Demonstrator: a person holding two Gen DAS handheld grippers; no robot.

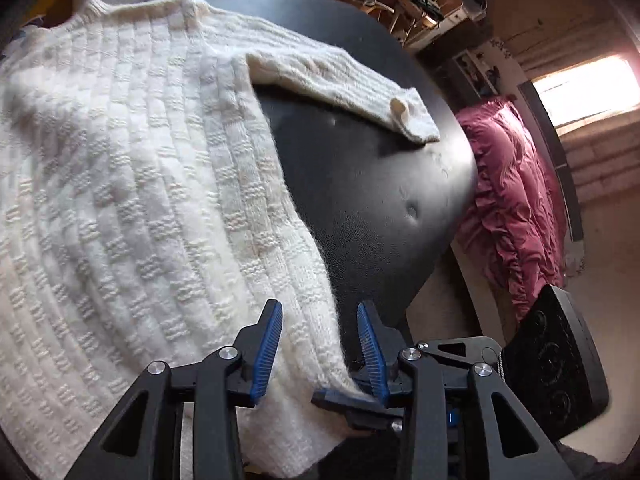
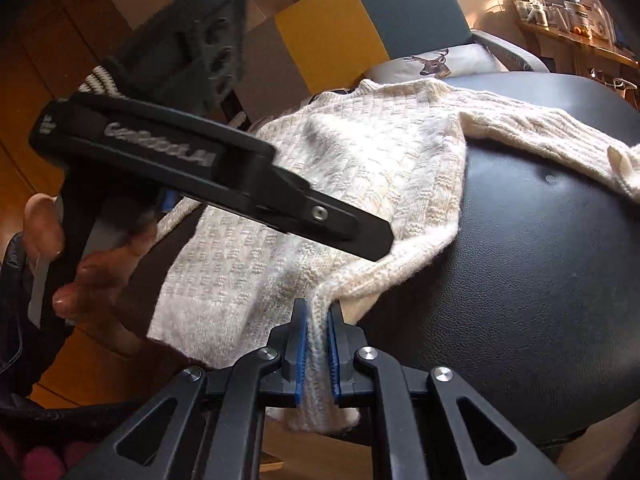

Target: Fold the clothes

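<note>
sweater lies spread on the black counter, one sleeve out toward its far edge. right tongs pinch its near hem corner; left tongs spread over it — a fold-over looks in hand.

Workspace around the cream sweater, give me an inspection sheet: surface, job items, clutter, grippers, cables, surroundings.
Surface: black leather-look top, dimpled, mostly bare on its right part.
Job's things: cream knit sweater spread flat, one sleeve stretched out across the top.
Clutter: nothing seen on the top besides the sweater.
Grippers: left hand-held gripper open, its fingers either side of the sweater's near edge; right hand-held gripper shut on the sweater's hem.
Cables: nothing seen.
Surroundings: pink bedding, bright window, yellow and blue chair, deer-print cushion, crowded shelves.
</note>
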